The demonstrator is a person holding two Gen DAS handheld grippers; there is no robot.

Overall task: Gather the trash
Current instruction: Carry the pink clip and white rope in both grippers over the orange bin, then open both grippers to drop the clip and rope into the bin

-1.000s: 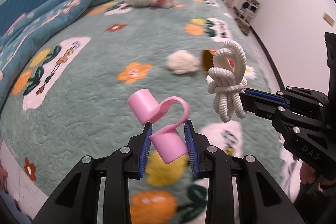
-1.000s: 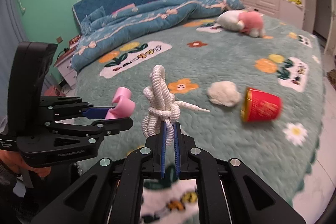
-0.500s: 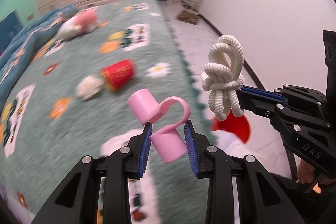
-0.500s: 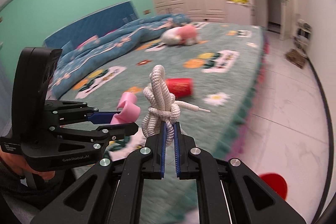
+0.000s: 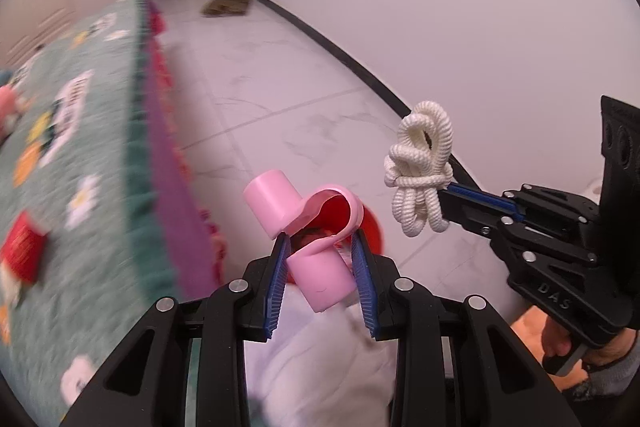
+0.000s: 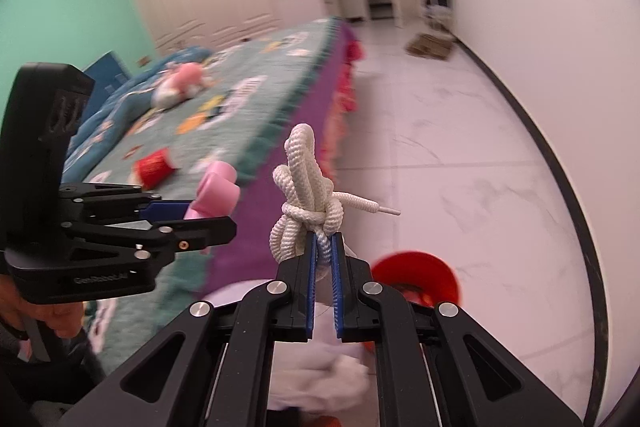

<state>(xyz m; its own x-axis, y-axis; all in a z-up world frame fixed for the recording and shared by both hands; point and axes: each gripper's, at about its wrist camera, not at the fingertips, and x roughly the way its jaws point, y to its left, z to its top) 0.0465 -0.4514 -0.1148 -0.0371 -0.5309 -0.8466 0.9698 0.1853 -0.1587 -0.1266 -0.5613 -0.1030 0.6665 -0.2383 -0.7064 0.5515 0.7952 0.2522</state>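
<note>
Blue pads of the left hand-held gripper [image 5: 322, 281] clamp the lower tube of a pink plastic piece [image 5: 308, 233], a curved strap joining two short cylinders; the gripped cylinder's long axis runs from about 5 o'clock up to 11 o'clock in the left wrist view, and the free cylinder points toward 11 o'clock as well. The right hand-held gripper [image 6: 323, 263] is closed on the lower strands of a knotted white rope [image 6: 306, 197]; the bundle stands nearly upright, long axis 6 to 12 o'clock, with a capped cord end poking out toward 3 o'clock. Outward from both sets of fingers lies the relation that matters: a red bin [image 6: 416, 277] on the white floor [image 6: 440, 131]. In the left wrist view its red shows straight ahead at 12 o'clock, right behind the pink piece's arch; in the right wrist view it sits low at about 4 o'clock, just beside the right fingers. Its mouth seems to face up, though blur leaves this unsure. Judging by that, the left load looks the nearer to being over the opening. Off at 9 o'clock the bed [image 5: 72, 211] still carries a red cup [image 5: 24, 253], so trash remains to collect.
</note>
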